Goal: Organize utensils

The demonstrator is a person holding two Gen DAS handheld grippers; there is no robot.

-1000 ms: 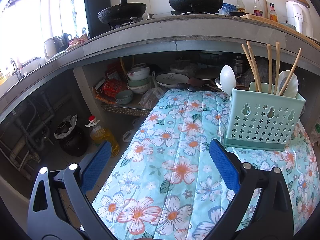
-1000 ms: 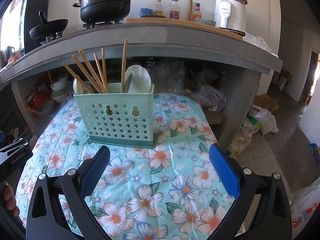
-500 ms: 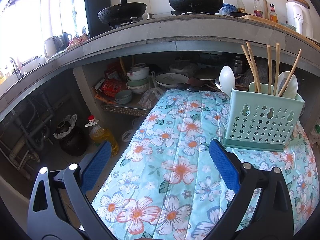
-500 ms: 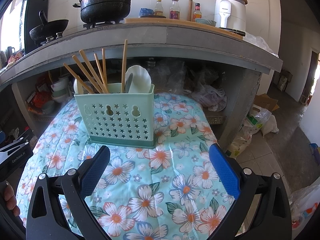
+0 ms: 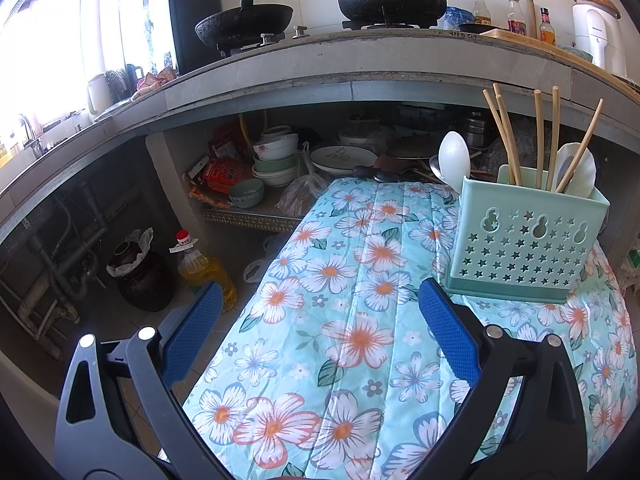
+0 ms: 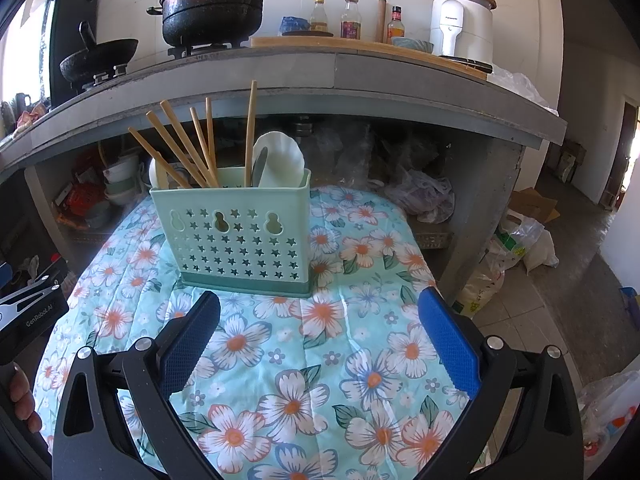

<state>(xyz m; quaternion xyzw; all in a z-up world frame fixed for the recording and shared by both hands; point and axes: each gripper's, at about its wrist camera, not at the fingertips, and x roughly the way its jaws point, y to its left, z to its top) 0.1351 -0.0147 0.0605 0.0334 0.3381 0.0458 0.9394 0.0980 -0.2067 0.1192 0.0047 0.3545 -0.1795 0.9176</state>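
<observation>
A mint-green utensil holder (image 6: 236,236) with star cut-outs stands upright on the floral tablecloth (image 6: 304,360). Several wooden chopsticks (image 6: 180,144) lean in its left part, one chopstick (image 6: 251,128) and white spoons (image 6: 278,160) stand at its right. In the left wrist view the holder (image 5: 524,240) sits at the right, with chopsticks (image 5: 504,136) and a white spoon (image 5: 454,156) behind its left corner. My right gripper (image 6: 320,332) is open in front of the holder, holding nothing. My left gripper (image 5: 320,320) is open over the cloth, left of the holder.
A concrete counter (image 6: 320,68) overhangs the table with a black pot (image 6: 214,4), wok (image 5: 244,20) and bottles (image 6: 350,16). Bowls and plates (image 5: 280,160) fill the shelf beneath. An oil bottle (image 5: 200,268) and dark jar (image 5: 140,276) stand on the floor at left; bags (image 6: 512,248) at right.
</observation>
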